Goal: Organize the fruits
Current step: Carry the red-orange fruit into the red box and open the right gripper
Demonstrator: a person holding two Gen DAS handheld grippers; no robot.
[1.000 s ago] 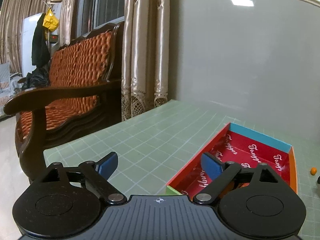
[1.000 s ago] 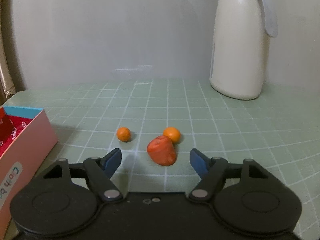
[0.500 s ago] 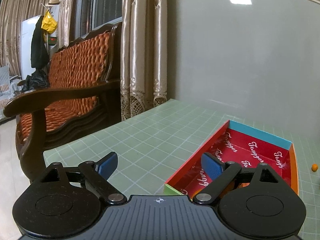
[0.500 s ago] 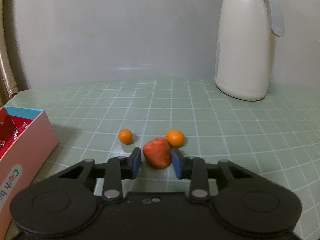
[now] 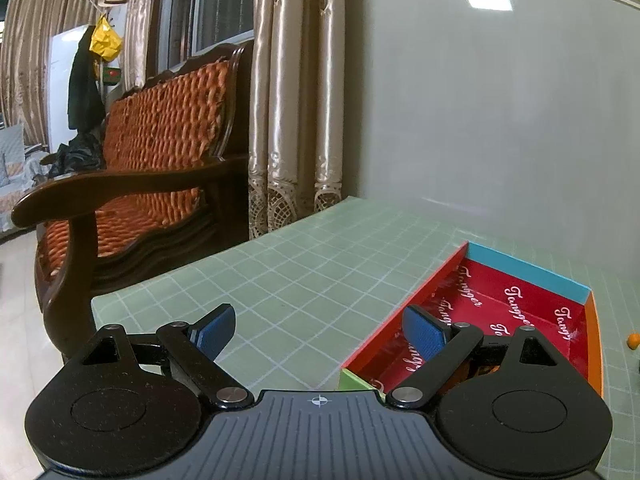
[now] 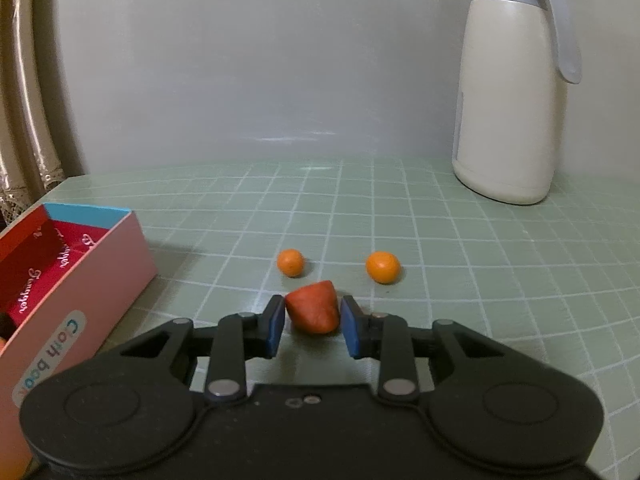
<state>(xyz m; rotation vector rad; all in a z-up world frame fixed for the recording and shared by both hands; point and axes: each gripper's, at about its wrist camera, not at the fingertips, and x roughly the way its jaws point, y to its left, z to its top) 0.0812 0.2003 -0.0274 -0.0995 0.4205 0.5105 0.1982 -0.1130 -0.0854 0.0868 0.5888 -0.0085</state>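
Observation:
A red-orange, cone-shaped fruit (image 6: 312, 310) sits between the blue pads of my right gripper (image 6: 312, 322). The jaws are closing, and both pads touch its sides. Just beyond it, two small round oranges (image 6: 291, 263) (image 6: 383, 267) lie on the green grid mat. An open box (image 6: 92, 276) with a red printed lining and a pink outer wall stands to the left. My left gripper (image 5: 320, 330) hangs open over the mat, with its right finger above the near end of the same box (image 5: 528, 276). Nothing is between its fingers. One small orange (image 5: 633, 340) shows at the far right edge.
A tall cream thermos jug (image 6: 516, 92) with a grey lid stands at the back right against the wall. A wooden sofa (image 5: 160, 152) with orange cushions and curtains (image 5: 296, 100) lie past the table's left edge (image 5: 168, 276).
My right gripper's jaws have come together from wide apart onto the red-orange fruit. The box now shows further into the right wrist view. My left gripper has not moved.

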